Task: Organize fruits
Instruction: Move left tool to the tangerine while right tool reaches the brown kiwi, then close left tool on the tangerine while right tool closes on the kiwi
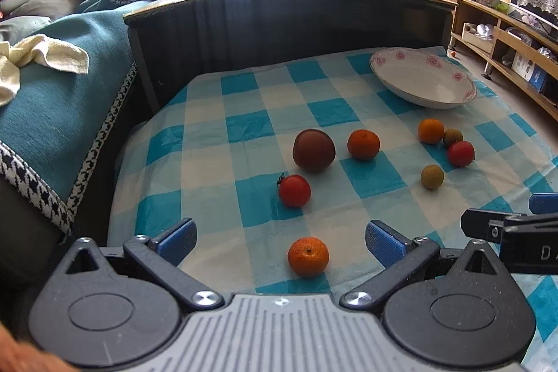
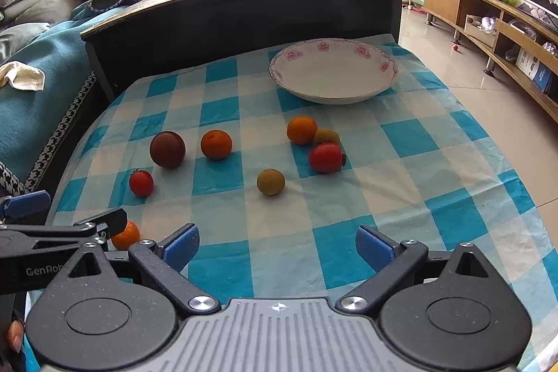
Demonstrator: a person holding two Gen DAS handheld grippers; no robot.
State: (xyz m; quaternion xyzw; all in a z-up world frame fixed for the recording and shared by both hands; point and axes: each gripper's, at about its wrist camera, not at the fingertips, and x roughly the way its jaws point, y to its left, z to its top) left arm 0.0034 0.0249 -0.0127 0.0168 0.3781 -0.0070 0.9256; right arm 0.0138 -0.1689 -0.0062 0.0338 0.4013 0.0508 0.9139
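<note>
Several fruits lie on a blue checked cloth (image 1: 244,128). My left gripper (image 1: 280,241) is open, its blue pads either side of a small orange (image 1: 308,256), not touching it. Beyond lie a red tomato (image 1: 294,190), a dark plum (image 1: 314,150), an orange (image 1: 363,144), a green fruit (image 1: 432,176), another tomato (image 1: 461,153) and orange (image 1: 431,130). An empty flowered white bowl (image 1: 453,75) stands at the back right. My right gripper (image 2: 277,246) is open and empty over the cloth's near edge; the green fruit (image 2: 271,182), tomato (image 2: 325,157) and bowl (image 2: 289,58) lie ahead.
A dark cabinet (image 1: 279,20) with clutter on top walls off the back. A teal-covered sofa (image 1: 59,114) is to the left. Tiled floor (image 2: 488,100) and a low wooden shelf (image 2: 516,33) are to the right. The left gripper's fingers (image 2: 62,229) reach into the right wrist view.
</note>
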